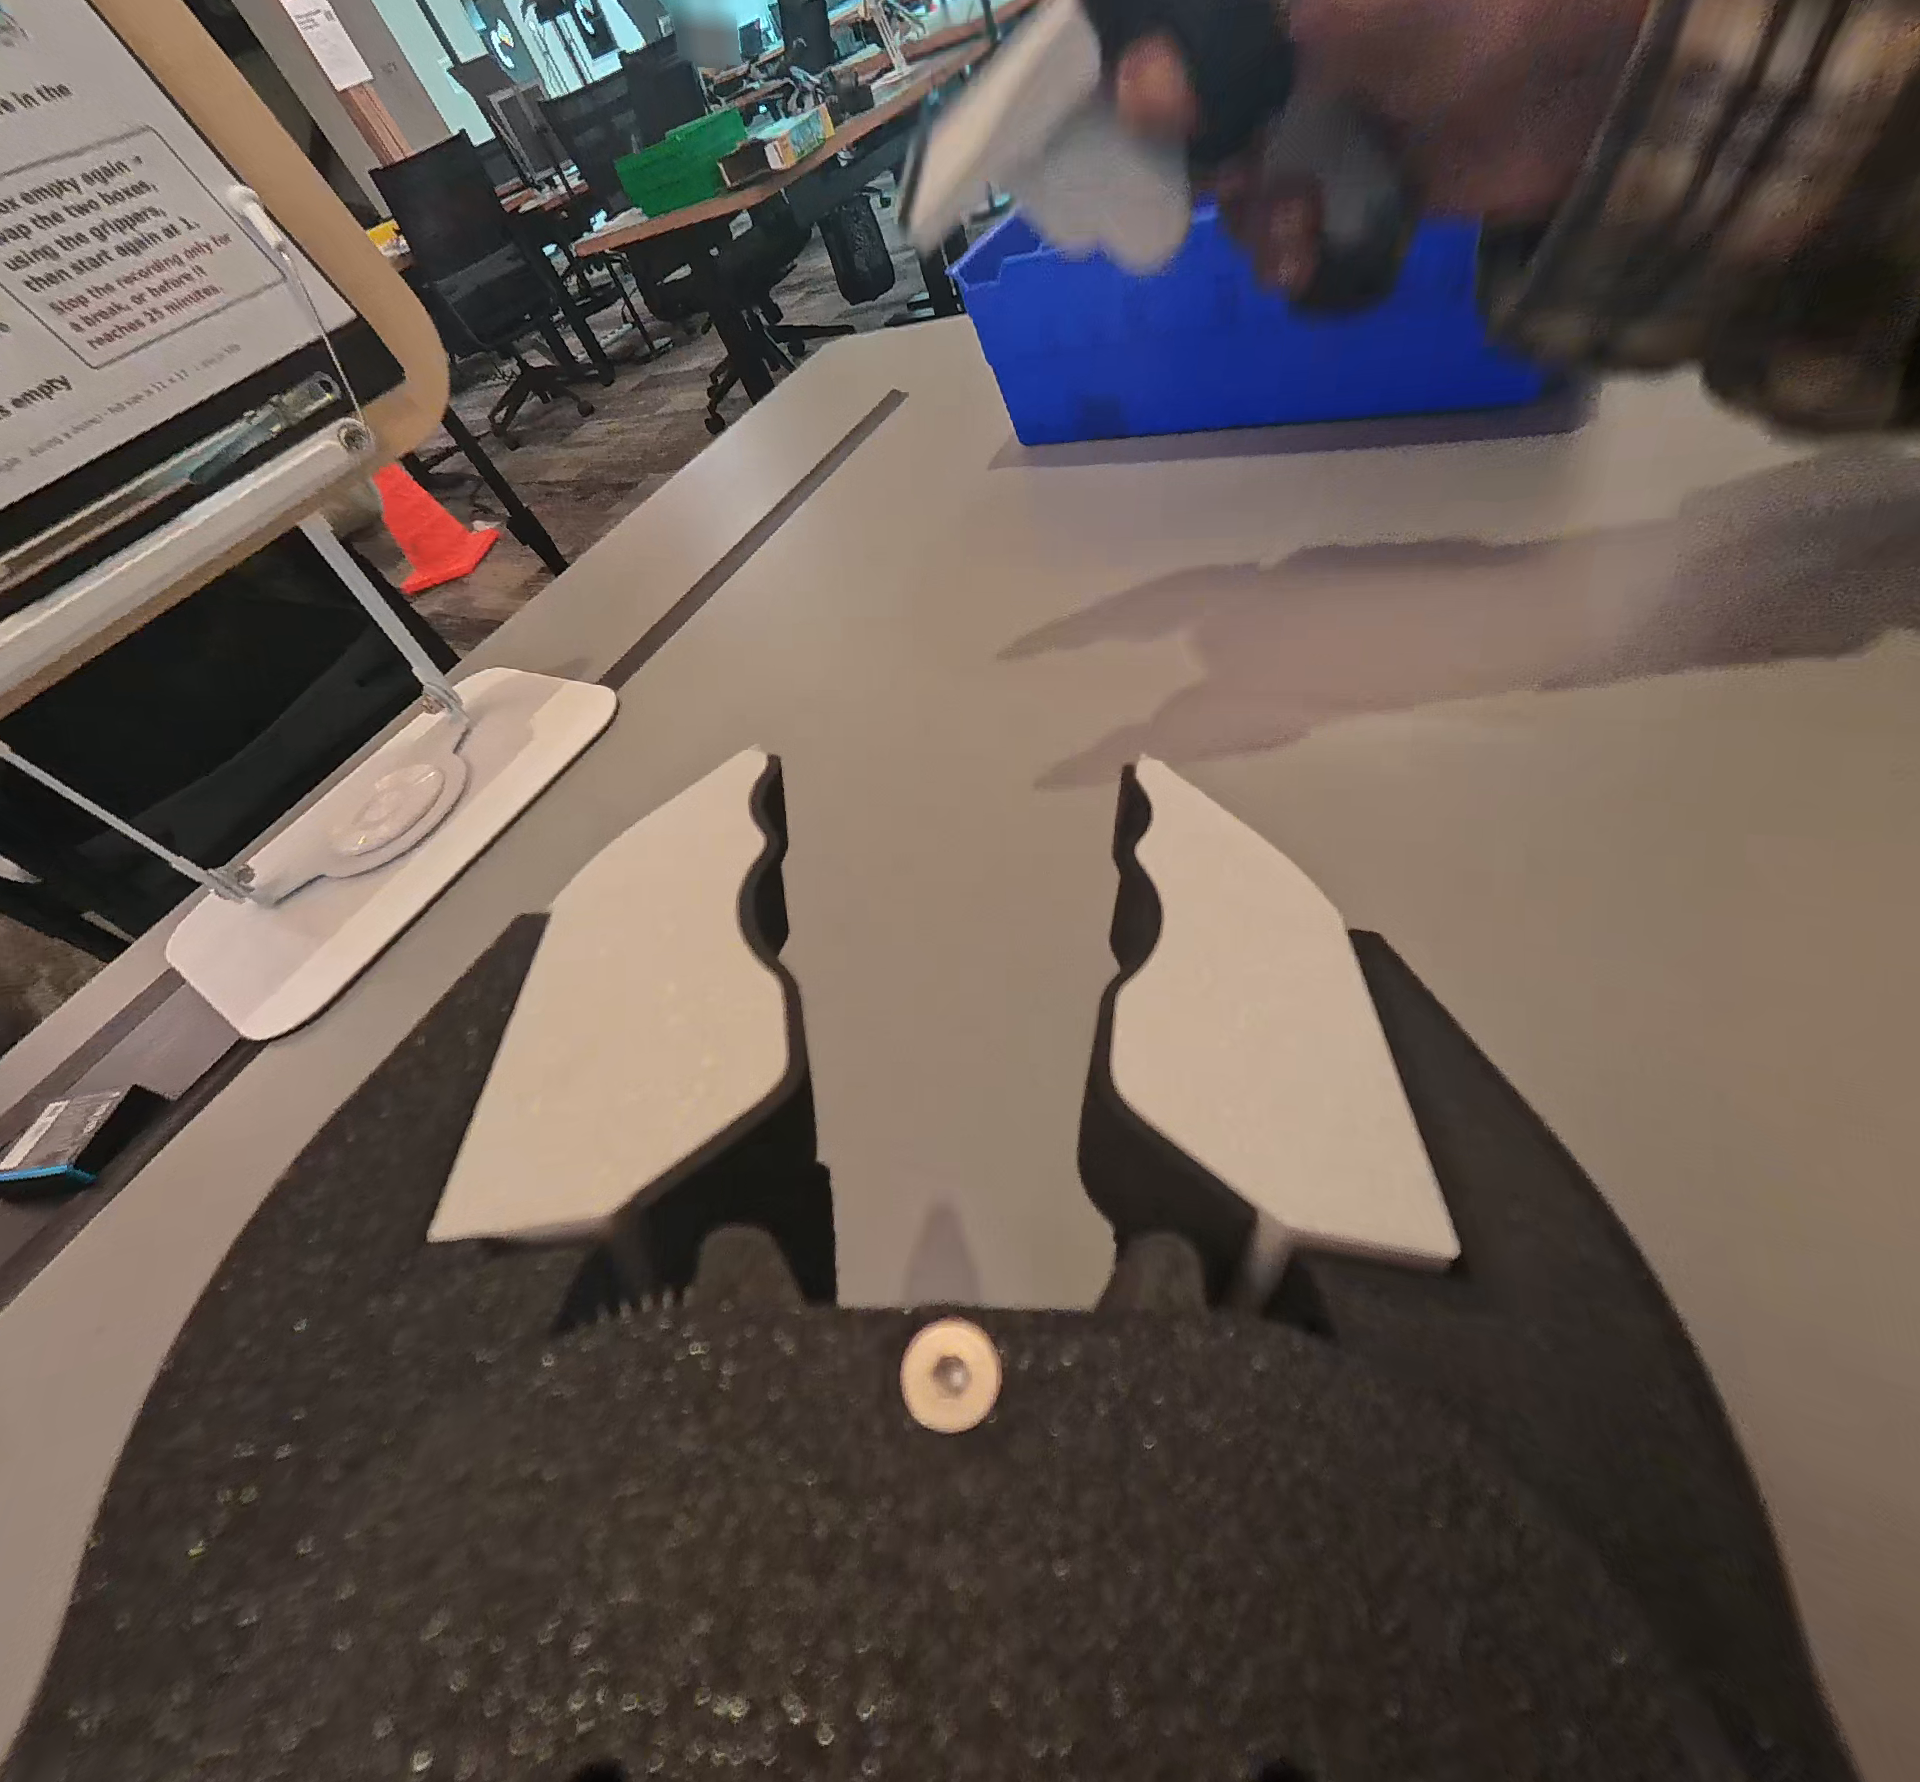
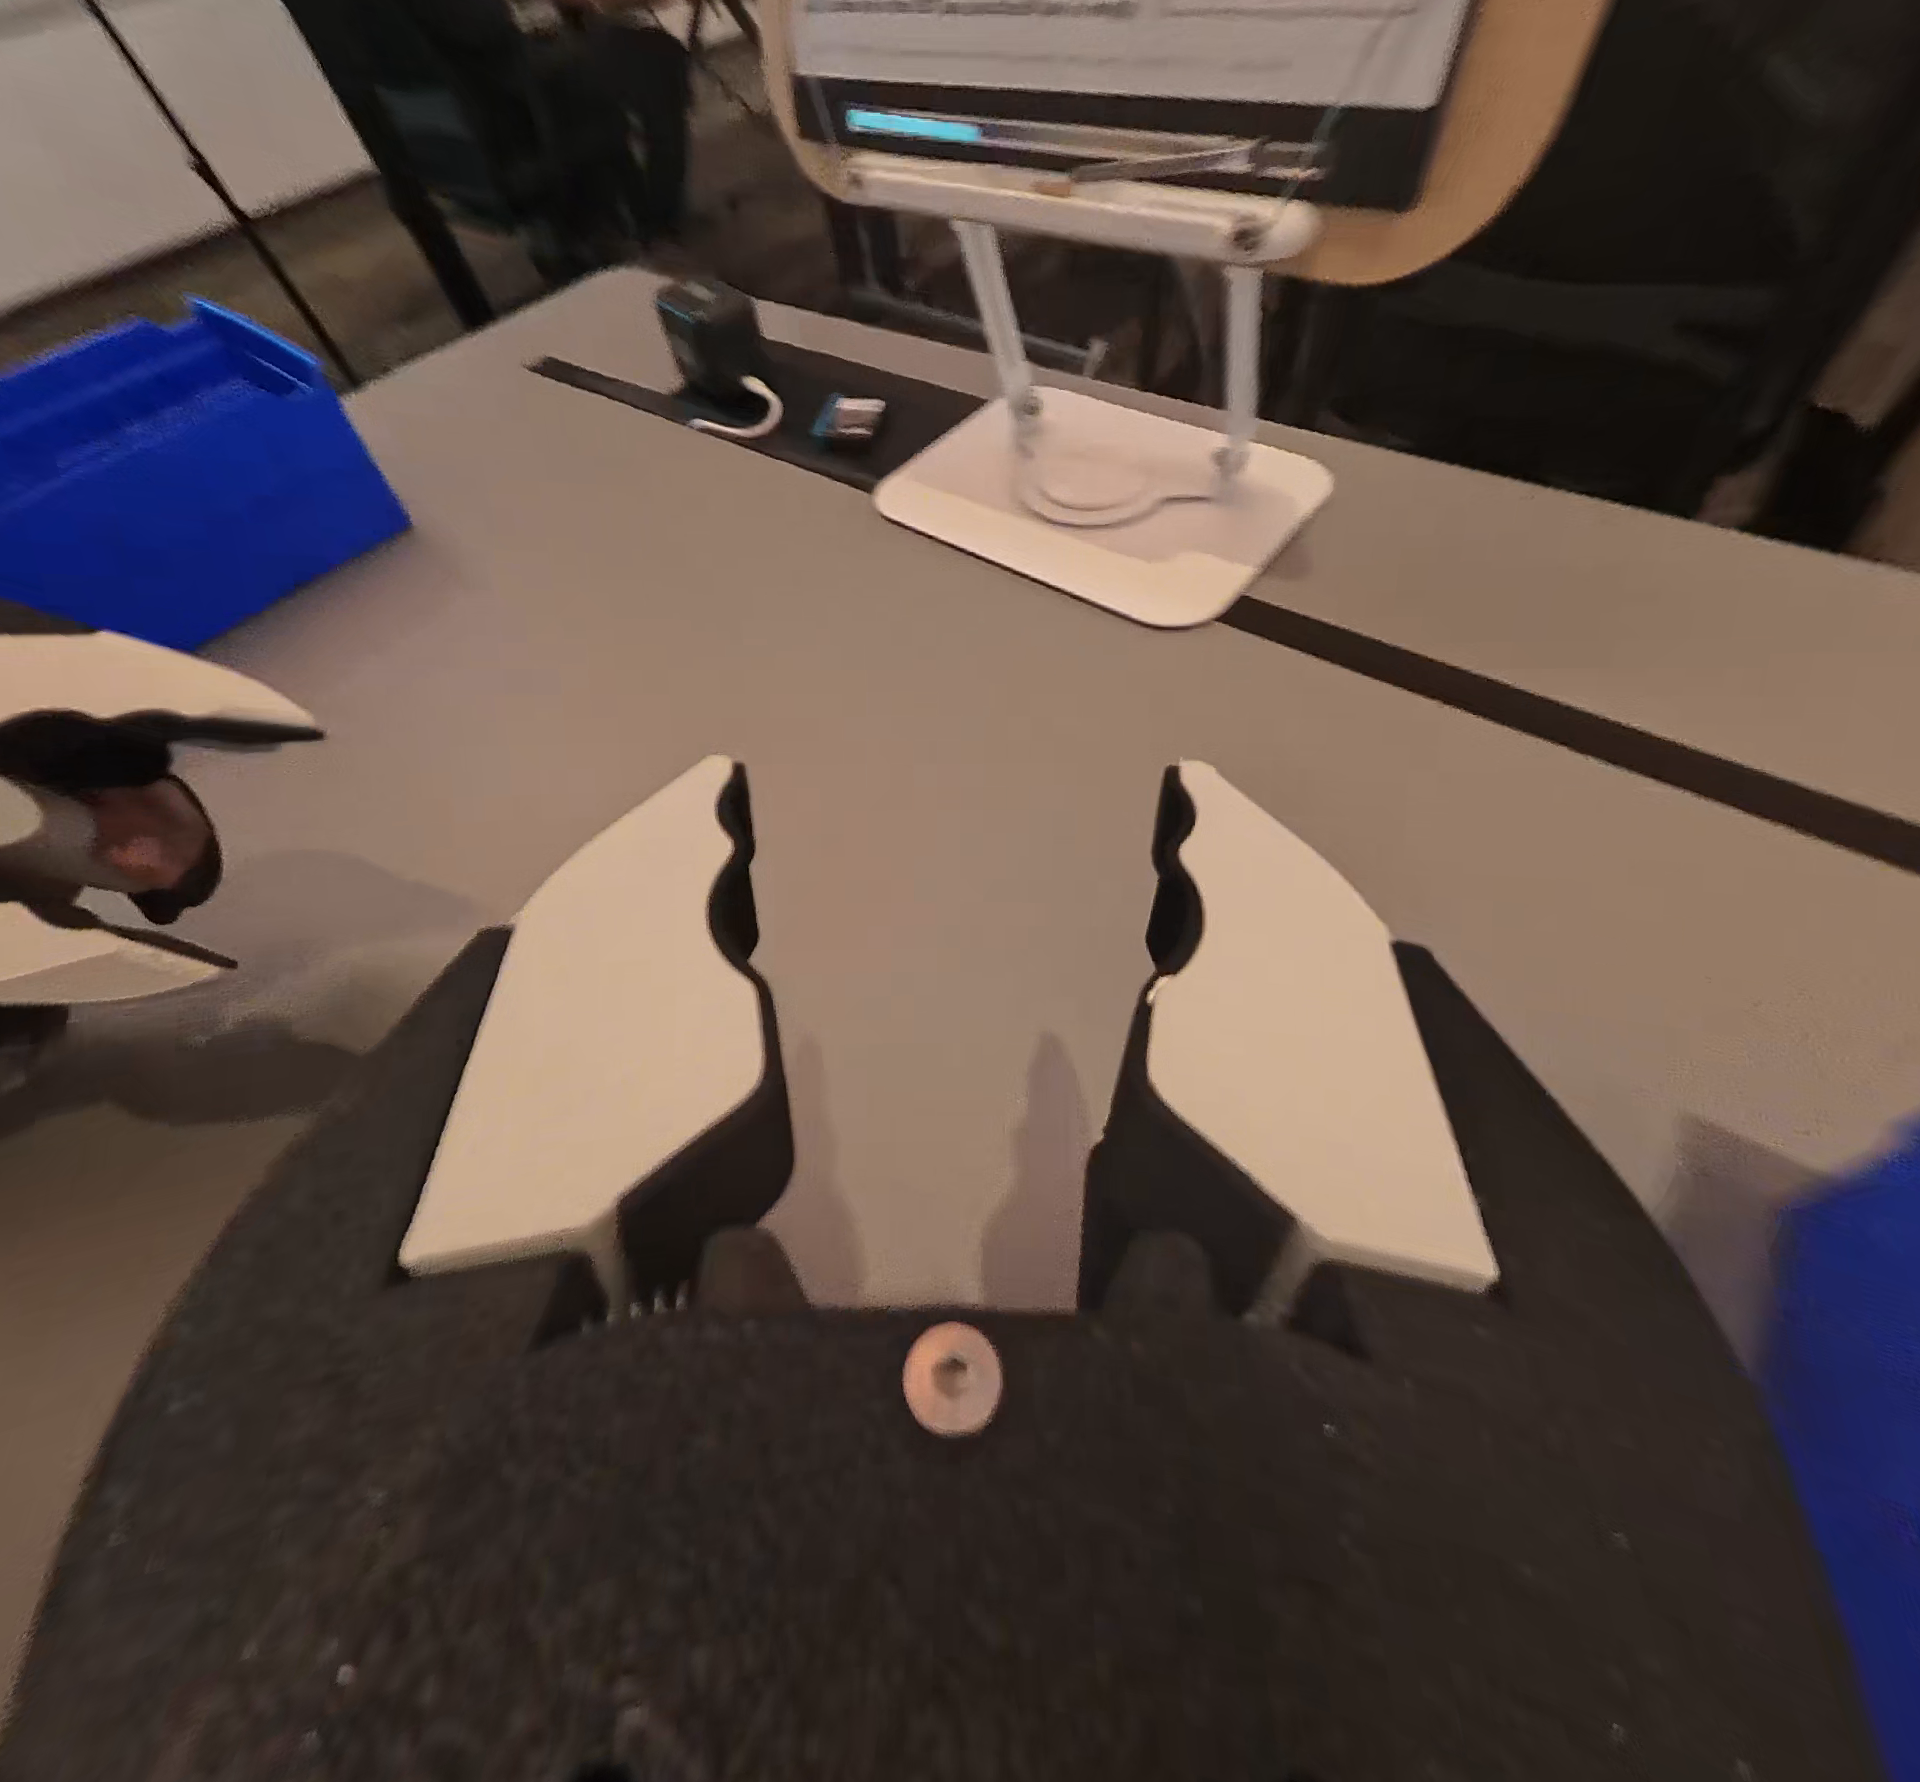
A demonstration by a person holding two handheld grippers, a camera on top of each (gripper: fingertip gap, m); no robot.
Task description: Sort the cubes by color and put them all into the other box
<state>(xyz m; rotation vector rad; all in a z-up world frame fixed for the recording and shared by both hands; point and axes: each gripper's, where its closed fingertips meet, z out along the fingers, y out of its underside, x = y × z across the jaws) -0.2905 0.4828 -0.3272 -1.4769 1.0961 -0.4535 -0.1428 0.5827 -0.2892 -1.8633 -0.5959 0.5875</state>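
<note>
Both the left claw [image 1: 951,776] and right claw [image 2: 951,776] hang released and empty over the bare grey surface [image 1: 935,589], apparently between picks. No cubes show; one blue box [image 1: 1226,350] sits ahead.

The right claw [image 2: 951,776] hangs over the bare grey worktop [image 2: 935,652], its fingers spread with nothing between them. The left claw [image 2: 260,839] enters at the left edge, near a blue box [image 2: 177,485]. A white stand [image 2: 1107,496] sits ahead
</note>
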